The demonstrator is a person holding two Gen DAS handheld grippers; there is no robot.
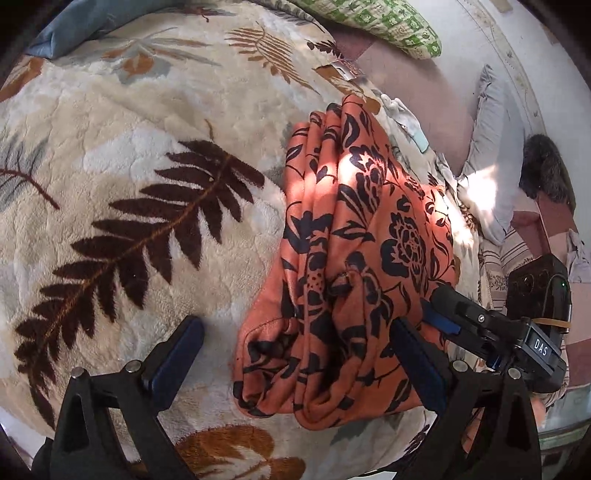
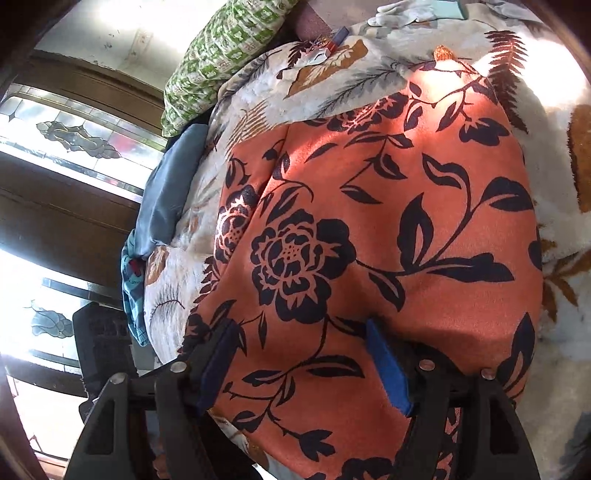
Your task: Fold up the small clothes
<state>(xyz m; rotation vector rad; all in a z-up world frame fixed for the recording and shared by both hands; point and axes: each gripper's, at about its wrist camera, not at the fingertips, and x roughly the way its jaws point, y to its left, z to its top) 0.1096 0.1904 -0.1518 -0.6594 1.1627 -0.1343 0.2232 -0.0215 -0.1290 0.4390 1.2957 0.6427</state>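
An orange garment with a black flower print [image 1: 354, 254] lies folded in a long bundle on a cream leaf-patterned blanket [image 1: 122, 155]. My left gripper [image 1: 299, 350] is open, its jaws wide, hovering over the near end of the bundle; its right finger [image 1: 417, 365] rests against the cloth. The right gripper [image 1: 480, 321] comes in from the right at the garment's edge. In the right wrist view the garment [image 2: 369, 236] fills the frame, and my right gripper [image 2: 303, 354] is open with the cloth lying between and over its fingers.
A green patterned pillow [image 1: 376, 22] and a blue-grey cloth [image 1: 85, 22] lie at the blanket's far side. A pale grey cushion [image 1: 491, 147] and dark furry object [image 1: 546, 170] sit to the right. A stained-glass cabinet [image 2: 74, 140] stands left in the right wrist view.
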